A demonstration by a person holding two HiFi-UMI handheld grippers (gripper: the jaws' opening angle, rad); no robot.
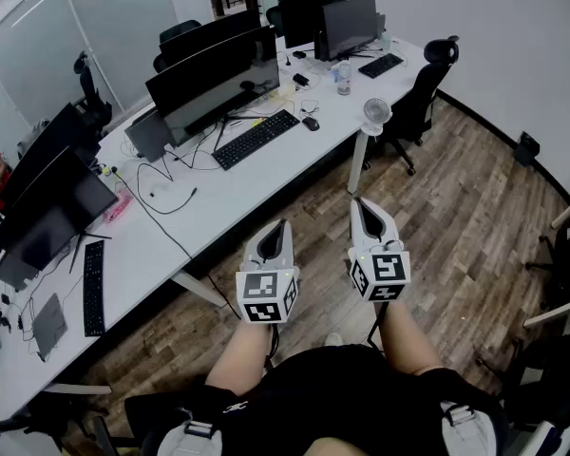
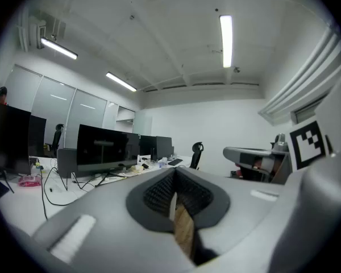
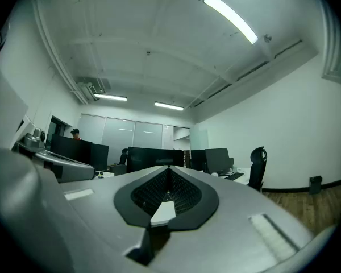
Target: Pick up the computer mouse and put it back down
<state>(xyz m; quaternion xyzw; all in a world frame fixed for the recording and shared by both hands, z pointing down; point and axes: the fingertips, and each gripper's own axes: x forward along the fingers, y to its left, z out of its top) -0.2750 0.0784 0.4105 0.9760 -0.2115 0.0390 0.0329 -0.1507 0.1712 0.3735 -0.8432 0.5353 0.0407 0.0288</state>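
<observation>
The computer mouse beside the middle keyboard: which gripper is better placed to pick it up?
Probably the right gripper: its shut jaws lie nearer the mouse than the left gripper, also shut. Both hang over the floor.

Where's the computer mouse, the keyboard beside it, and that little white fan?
computer mouse [image 1: 310, 123], head view, middle of its dark back.
keyboard [image 1: 256, 139], head view, middle of the keys.
white fan [image 1: 376, 113], head view, its round head.

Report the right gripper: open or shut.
Shut. In its own view the right gripper has its jaws pressed together, with nothing between them.
</observation>
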